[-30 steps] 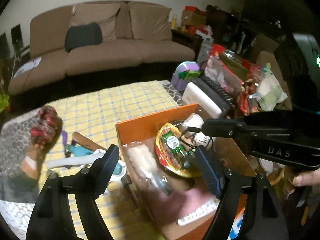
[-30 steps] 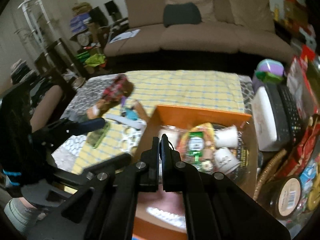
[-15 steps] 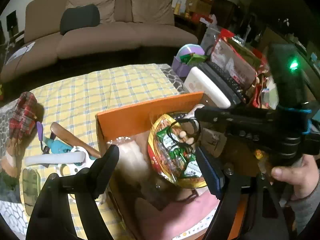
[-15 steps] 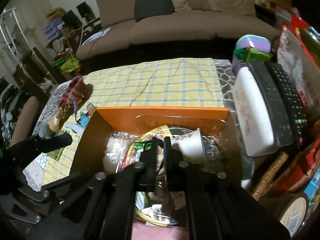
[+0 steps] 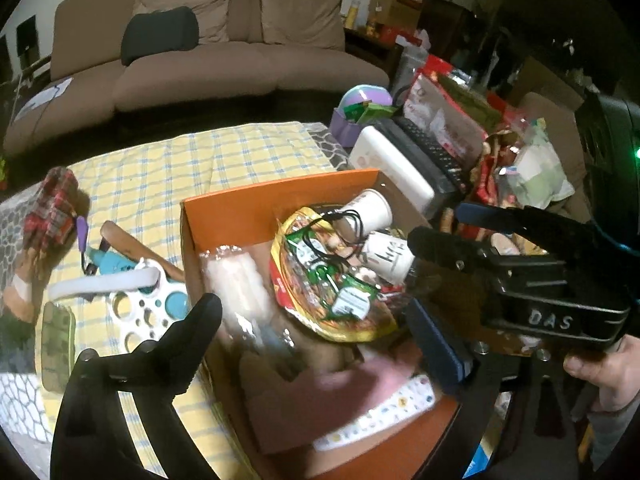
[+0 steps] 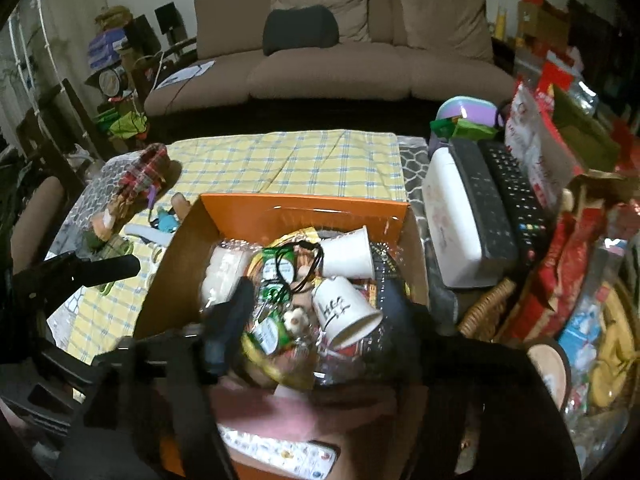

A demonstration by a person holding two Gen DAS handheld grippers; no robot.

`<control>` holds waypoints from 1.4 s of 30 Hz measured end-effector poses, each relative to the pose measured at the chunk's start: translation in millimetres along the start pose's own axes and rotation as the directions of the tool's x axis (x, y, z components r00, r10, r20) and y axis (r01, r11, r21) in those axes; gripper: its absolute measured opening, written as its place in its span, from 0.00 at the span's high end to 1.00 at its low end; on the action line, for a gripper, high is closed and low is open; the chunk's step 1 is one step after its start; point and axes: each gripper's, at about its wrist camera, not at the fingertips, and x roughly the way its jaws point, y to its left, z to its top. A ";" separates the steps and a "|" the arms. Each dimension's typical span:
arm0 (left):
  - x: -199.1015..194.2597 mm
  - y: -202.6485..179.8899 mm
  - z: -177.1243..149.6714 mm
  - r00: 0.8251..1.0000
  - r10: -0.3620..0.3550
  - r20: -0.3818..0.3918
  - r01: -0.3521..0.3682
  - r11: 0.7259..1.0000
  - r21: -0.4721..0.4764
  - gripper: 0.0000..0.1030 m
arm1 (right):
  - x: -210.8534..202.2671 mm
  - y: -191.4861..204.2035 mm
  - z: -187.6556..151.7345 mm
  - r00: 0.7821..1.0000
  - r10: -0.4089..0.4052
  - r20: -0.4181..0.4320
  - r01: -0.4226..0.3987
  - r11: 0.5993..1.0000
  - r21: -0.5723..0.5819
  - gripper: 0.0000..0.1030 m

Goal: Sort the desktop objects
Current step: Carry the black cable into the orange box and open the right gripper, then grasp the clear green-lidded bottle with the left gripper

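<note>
An orange box (image 5: 280, 194) (image 6: 304, 208) on the table holds a snack bowl (image 5: 332, 280) (image 6: 280, 300), two white paper cups (image 5: 374, 210) (image 6: 348, 256), a black cord (image 6: 308, 264), a clear plastic pack (image 5: 240, 280) and a pink item (image 6: 280, 404). My left gripper (image 5: 316, 316) is open and empty above the box's near side. My right gripper (image 6: 324, 320) is open and empty over the bowl and the cups; it also shows in the left wrist view (image 5: 500, 236).
On the yellow checked cloth (image 6: 288, 160) left of the box lie a white holed tool (image 5: 132, 304), a teal item (image 5: 112, 262), a plaid bundle (image 5: 52, 204) and a green case (image 5: 58, 340). Right of the box are a white case (image 6: 456, 216), remotes (image 6: 516, 196) and snack bags (image 6: 560, 208).
My right gripper was shut over the box and has opened wide above the bowl and cups. My left gripper has stayed open and drifted slightly over the box.
</note>
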 end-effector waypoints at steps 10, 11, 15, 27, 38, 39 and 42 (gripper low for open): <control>-61.0 23.7 -36.7 0.999 0.030 0.017 -0.029 0.998 -0.048 0.00 | -40.3 26.7 -21.1 0.998 0.049 0.028 -0.049 0.999 0.000 0.00; -69.7 30.0 -40.8 0.999 0.042 0.023 -0.041 0.998 -0.049 0.00 | -44.1 31.4 -24.1 0.998 0.062 0.028 -0.062 0.998 -0.005 0.00; -111.5 73.3 -63.5 0.989 0.135 0.057 -0.130 0.988 -0.081 0.00 | -61.0 60.4 -36.8 0.993 0.109 0.039 -0.107 0.993 -0.051 0.00; -141.2 234.6 -125.3 0.927 0.375 0.002 -0.360 0.891 -0.276 0.00 | -67.8 145.4 -43.0 0.949 0.308 0.063 -0.303 0.950 -0.071 0.00; -29.2 245.5 -103.7 0.863 0.503 -0.057 -0.506 0.853 -0.131 0.00 | -68.3 145.0 -34.2 0.925 0.368 0.099 -0.367 0.930 -0.030 0.00; -22.5 245.7 -101.2 0.856 0.514 -0.056 -0.516 0.849 -0.113 0.00 | -70.5 140.8 -33.2 0.926 0.363 0.105 -0.362 0.932 -0.026 0.00; -3.1 246.1 -95.4 0.817 0.573 -0.062 -0.576 0.815 -0.057 0.07 | -73.9 125.2 -29.7 0.936 0.334 0.112 -0.335 0.942 -0.011 0.00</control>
